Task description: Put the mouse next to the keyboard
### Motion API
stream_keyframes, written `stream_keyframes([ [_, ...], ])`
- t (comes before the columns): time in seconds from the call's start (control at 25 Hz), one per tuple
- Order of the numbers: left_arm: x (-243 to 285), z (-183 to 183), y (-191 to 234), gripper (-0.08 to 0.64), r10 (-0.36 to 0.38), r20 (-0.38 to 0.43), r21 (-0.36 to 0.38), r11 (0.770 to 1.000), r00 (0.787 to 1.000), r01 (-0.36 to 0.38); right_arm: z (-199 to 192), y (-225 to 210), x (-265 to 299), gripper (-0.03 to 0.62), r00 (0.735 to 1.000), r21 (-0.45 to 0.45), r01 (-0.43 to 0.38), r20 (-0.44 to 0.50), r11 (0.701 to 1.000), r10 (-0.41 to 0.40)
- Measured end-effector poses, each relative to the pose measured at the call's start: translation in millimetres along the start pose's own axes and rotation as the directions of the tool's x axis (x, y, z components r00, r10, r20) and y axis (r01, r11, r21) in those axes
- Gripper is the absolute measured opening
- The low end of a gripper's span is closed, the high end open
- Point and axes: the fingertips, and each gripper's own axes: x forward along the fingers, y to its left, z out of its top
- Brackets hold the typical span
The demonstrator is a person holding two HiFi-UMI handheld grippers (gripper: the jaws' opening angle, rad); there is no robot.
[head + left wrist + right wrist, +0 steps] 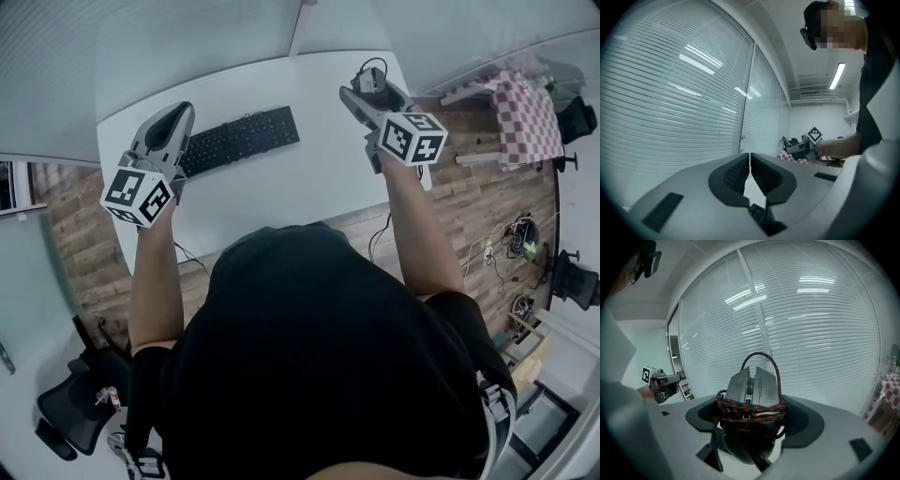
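Observation:
A black keyboard lies on the white desk, left of middle. My right gripper is raised over the desk's right end, shut on a dark grey mouse with its red-and-black braided cable wound around it. The mouse shows as a small dark shape at the jaw tips in the head view. My left gripper hovers just left of the keyboard, jaws closed together with nothing between them. A few keyboard keys show below its jaws.
Wooden floor lies around the desk. A table with a red checked cloth stands to the right. Black office chairs and loose cables sit at right; another chair is at lower left. Window blinds run behind the desk.

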Motion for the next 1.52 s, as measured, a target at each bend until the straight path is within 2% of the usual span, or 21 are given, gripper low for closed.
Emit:
stream_keyframes([
  [0.52, 19, 0, 6, 0.025, 0.056, -0.014, -0.009, 0.998, 0.998, -0.056, 0, -34, 30, 0.387, 0.999, 0.003, -0.023, -0.037, 1.000, 0.023],
  [0.8, 31, -2, 12, 0.025, 0.094, -0.018, -0.021, 0.995, 0.995, -0.094, -9, -59, 49, 0.385, 0.996, 0.036, -0.037, -0.079, 0.999, 0.040],
  [1.28, 48, -17, 24, 0.025, 0.162, -0.042, -0.053, 0.985, 0.986, -0.164, -39, -100, 92, 0.385, 0.983, 0.085, -0.053, -0.170, 0.995, 0.067],
  [1.52, 51, -26, 31, 0.025, 0.199, -0.052, -0.077, 0.976, 0.979, -0.203, -53, -125, 107, 0.386, 0.973, 0.096, -0.024, -0.226, 0.995, 0.045],
])
